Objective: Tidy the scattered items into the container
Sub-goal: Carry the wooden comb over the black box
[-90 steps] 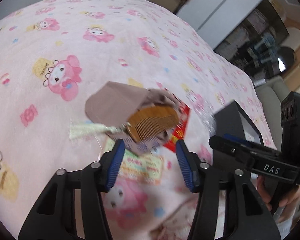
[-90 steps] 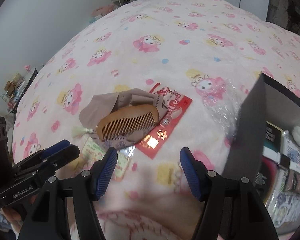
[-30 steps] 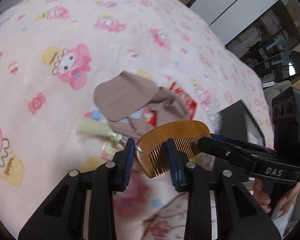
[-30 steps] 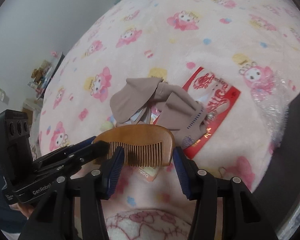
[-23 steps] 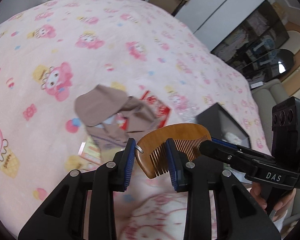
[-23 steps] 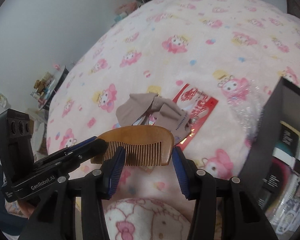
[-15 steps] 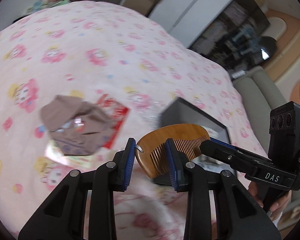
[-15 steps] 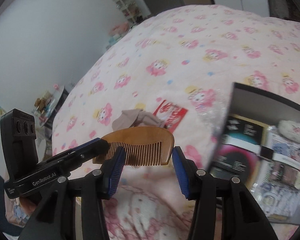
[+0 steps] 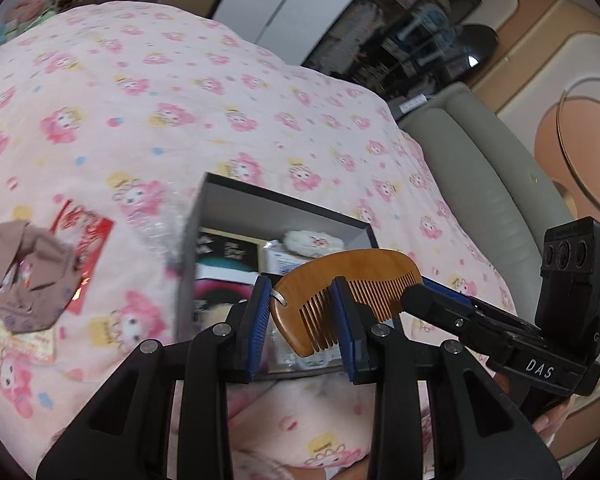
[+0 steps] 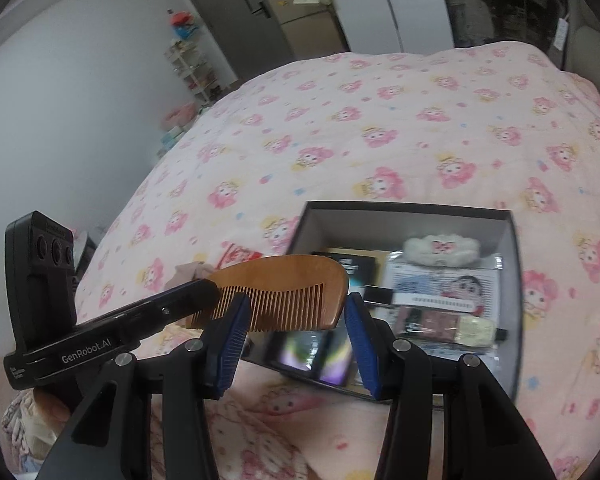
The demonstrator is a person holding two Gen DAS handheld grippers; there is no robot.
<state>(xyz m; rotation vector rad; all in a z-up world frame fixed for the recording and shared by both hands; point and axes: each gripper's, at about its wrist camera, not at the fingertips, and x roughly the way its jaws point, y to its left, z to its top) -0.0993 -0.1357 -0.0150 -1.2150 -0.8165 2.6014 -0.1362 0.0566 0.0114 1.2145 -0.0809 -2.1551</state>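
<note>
Both claws grip one thing between them: the left gripper (image 9: 302, 322), with its blue-padded jaws pressed on the rounded end where a small metal ring sits, and the right gripper (image 10: 292, 326), clamped on the opposite end, share a curved brown wooden comb (image 9: 342, 294) with fine teeth pointing down. Seen from the right wrist, the comb (image 10: 284, 292) spans the gap between the blue pads, one end against the right pad, the other running past the left pad to where the left claw's black finger covers it. It hangs in the air above the near edge of an open black rectangular box (image 10: 514, 280) (grey inside), which rests on a pink cartoon-print blanket (image 9: 140, 92) and already holds printed packets and a white fluffy puff (image 10: 442, 250). Left of the box on the blanket lie a crumpled beige cloth pouch (image 9: 24, 258) and a red printed envelope (image 9: 86, 228) partly under it.
</note>
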